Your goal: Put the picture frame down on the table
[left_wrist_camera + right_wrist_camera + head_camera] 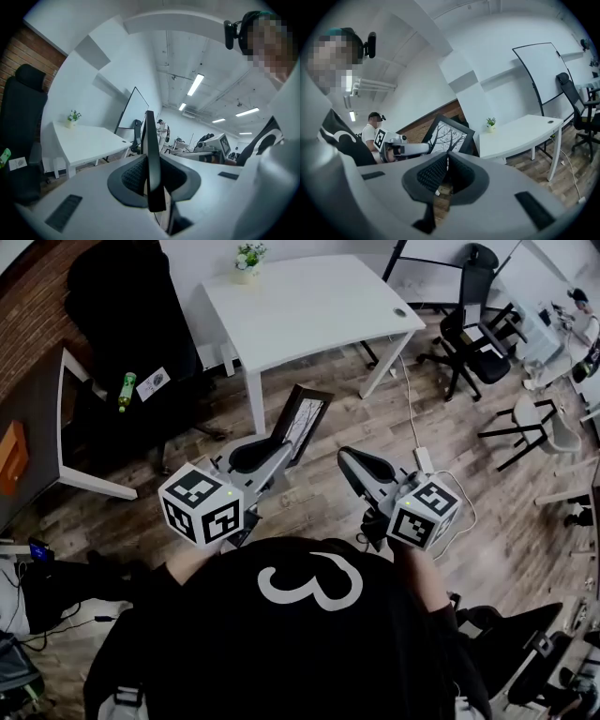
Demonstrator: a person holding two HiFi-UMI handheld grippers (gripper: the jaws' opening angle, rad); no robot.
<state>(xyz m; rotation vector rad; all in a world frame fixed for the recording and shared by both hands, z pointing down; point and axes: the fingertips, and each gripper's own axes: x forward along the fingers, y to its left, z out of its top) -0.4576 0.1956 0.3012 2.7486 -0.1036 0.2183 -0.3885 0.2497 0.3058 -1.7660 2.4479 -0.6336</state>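
The picture frame (303,422), black-edged with a bare-tree print, is in the air above the wooden floor, short of the white table (309,306). My left gripper (279,439) is shut on the frame's lower edge. In the left gripper view the frame (151,140) stands edge-on between the pads, with the table (89,140) beyond it to the left. My right gripper (351,458) hovers beside the frame to the right, shut and holding nothing. The right gripper view shows the frame (449,135) tilted, past its closed tips (447,158).
A small potted plant (247,259) stands at the table's far edge. Black office chairs (469,324) are to the right, and a black chair (122,306) to the left beside a dark desk (37,418). A green bottle (126,390) lies there. A cable (412,418) runs across the floor.
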